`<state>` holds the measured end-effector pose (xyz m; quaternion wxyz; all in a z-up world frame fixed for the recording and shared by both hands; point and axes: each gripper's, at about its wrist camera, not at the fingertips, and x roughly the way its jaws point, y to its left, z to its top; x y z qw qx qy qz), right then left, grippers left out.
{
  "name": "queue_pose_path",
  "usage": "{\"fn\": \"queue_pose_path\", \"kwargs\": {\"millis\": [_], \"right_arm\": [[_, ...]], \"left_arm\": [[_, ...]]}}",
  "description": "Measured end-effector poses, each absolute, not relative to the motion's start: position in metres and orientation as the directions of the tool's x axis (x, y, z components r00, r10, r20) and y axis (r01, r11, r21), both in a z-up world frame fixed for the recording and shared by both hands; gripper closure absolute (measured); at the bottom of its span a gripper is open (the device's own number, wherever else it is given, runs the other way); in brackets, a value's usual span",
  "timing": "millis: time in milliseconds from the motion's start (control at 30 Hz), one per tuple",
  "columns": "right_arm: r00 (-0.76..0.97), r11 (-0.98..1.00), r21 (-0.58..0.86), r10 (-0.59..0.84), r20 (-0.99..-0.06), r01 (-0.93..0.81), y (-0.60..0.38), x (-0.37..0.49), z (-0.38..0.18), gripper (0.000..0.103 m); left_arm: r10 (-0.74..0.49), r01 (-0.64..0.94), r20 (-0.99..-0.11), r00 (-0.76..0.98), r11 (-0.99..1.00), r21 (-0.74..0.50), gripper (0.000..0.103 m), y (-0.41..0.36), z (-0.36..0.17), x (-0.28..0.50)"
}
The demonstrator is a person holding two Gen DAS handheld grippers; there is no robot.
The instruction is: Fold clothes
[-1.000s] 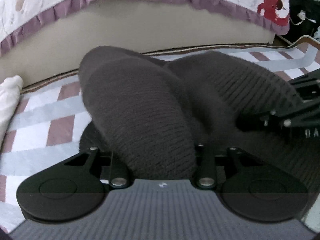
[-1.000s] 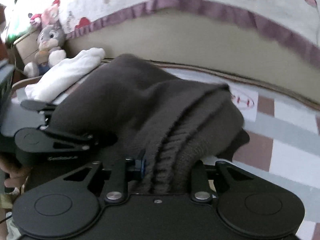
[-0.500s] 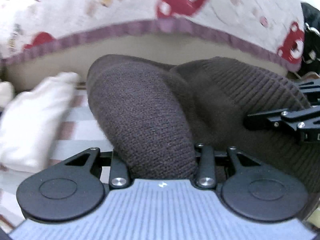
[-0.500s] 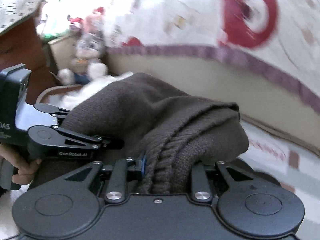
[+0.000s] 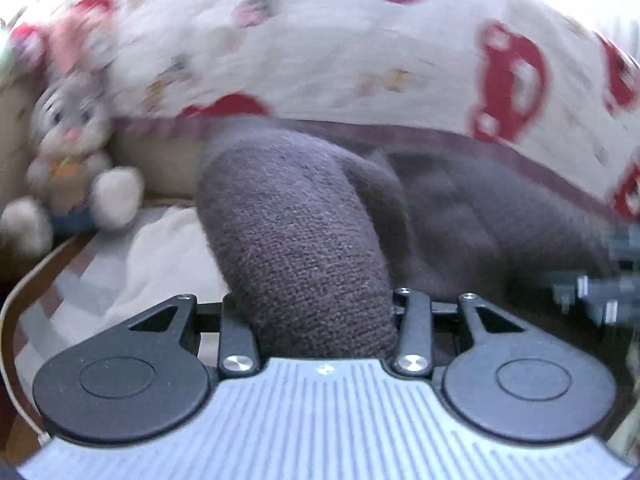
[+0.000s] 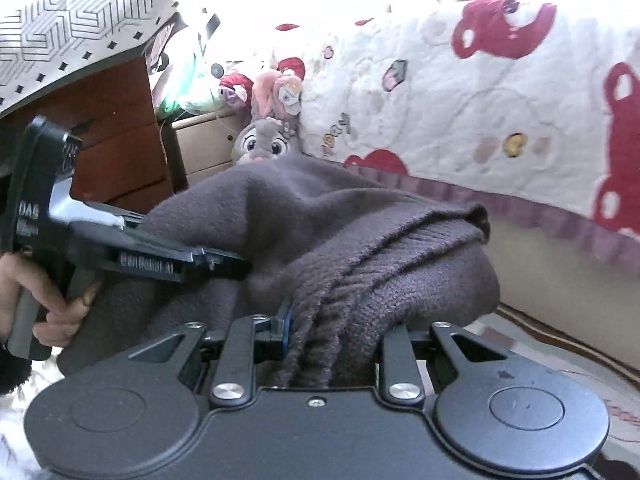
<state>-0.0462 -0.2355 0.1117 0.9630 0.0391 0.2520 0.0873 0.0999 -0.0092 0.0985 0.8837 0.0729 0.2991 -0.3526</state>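
Observation:
A dark brown knit sweater (image 5: 300, 248) hangs bunched between both grippers, lifted off the mat. In the left wrist view a thick roll of it fills my left gripper (image 5: 316, 312) and hides the fingertips; the jaws are opening slightly with the knit still gripped. In the right wrist view my right gripper (image 6: 328, 332) is shut on a ribbed fold of the sweater (image 6: 360, 248). The left gripper (image 6: 224, 266) reaches into the cloth from the left, held by a hand (image 6: 48, 304). The right gripper (image 5: 592, 292) shows blurred at the right edge.
A bed with a white quilt printed with red bears (image 5: 360, 60) runs across the back. A plush rabbit (image 6: 268, 140) sits by a wooden drawer unit (image 6: 112, 128). A white folded garment (image 5: 168, 256) lies on the checked mat (image 6: 560, 360) below.
Both grippers rose with the sweater and swung left. The checked mat dropped out of the left view, and the quilt, plush rabbit and drawer unit came into sight.

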Motion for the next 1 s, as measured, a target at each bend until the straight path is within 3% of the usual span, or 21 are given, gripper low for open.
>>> {"fn": "queue_pose_path", "kwargs": {"millis": [200, 333, 433, 467, 500, 600, 633, 667, 733, 833, 900, 1000], "right_arm": [[0.850, 0.973, 0.121, 0.231, -0.474, -0.197, -0.191, 0.033, 0.107, 0.076], [0.892, 0.982, 0.084, 0.191, -0.408, -0.172, -0.176, 0.088, 0.122, 0.076], [0.912, 0.980, 0.151, 0.174, -0.371, -0.125, -0.191, 0.124, 0.101, 0.074], [0.915, 0.977, 0.185, 0.165, -0.369, -0.101, -0.198, 0.139, 0.086, 0.070], [0.895, 0.964, 0.258, 0.163, -0.416, -0.056, -0.211, 0.159, 0.061, 0.065], [0.755, 0.859, 0.505, 0.273, -0.596, 0.088, -0.258, 0.213, -0.029, 0.063], [0.726, 0.792, 0.591, 0.315, -0.612, 0.155, -0.276, 0.216, -0.060, 0.063], [0.748, 0.711, 0.683, 0.360, -0.558, 0.167, -0.289, 0.207, -0.073, 0.063], [0.792, 0.527, 0.831, 0.426, -0.438, 0.177, -0.314, 0.188, -0.099, 0.063], [0.775, 0.580, 0.807, 0.458, -0.435, 0.109, -0.314, 0.168, -0.092, 0.057], [0.773, 0.645, 0.761, 0.445, -0.452, 0.074, -0.308, 0.153, -0.083, 0.050], [0.773, 0.621, 0.782, 0.470, -0.426, 0.053, -0.306, 0.135, -0.086, 0.041]], "left_arm": [[-0.518, 0.617, -0.594, 0.616, 0.786, -0.047, 0.065, 0.019, 0.116, 0.192], [-0.521, 0.605, -0.607, 0.599, 0.792, -0.082, 0.062, 0.019, 0.117, 0.263], [-0.536, 0.592, -0.637, 0.553, 0.791, -0.152, 0.047, 0.014, 0.099, 0.319], [-0.514, 0.559, -0.668, 0.539, 0.811, -0.174, 0.034, 0.010, 0.082, 0.338], [-0.487, 0.522, -0.699, 0.525, 0.832, -0.188, 0.031, 0.007, 0.063, 0.356], [-0.351, 0.447, -0.795, 0.495, 0.887, -0.113, 0.034, -0.001, -0.010, 0.379], [-0.330, 0.452, -0.803, 0.496, 0.888, -0.086, 0.035, 0.002, -0.030, 0.378], [-0.327, 0.456, -0.797, 0.507, 0.887, -0.074, 0.032, 0.008, -0.047, 0.374], [-0.420, 0.453, -0.686, 0.593, 0.879, -0.147, 0.032, 0.041, -0.058, 0.349], [-0.469, 0.367, -0.555, 0.687, 0.883, -0.292, 0.033, 0.100, -0.057, 0.308], [-0.472, 0.327, -0.524, 0.709, 0.879, -0.348, 0.029, 0.129, -0.063, 0.286], [-0.505, 0.279, -0.564, 0.654, 0.853, -0.441, 0.028, 0.150, -0.084, 0.274]]}}
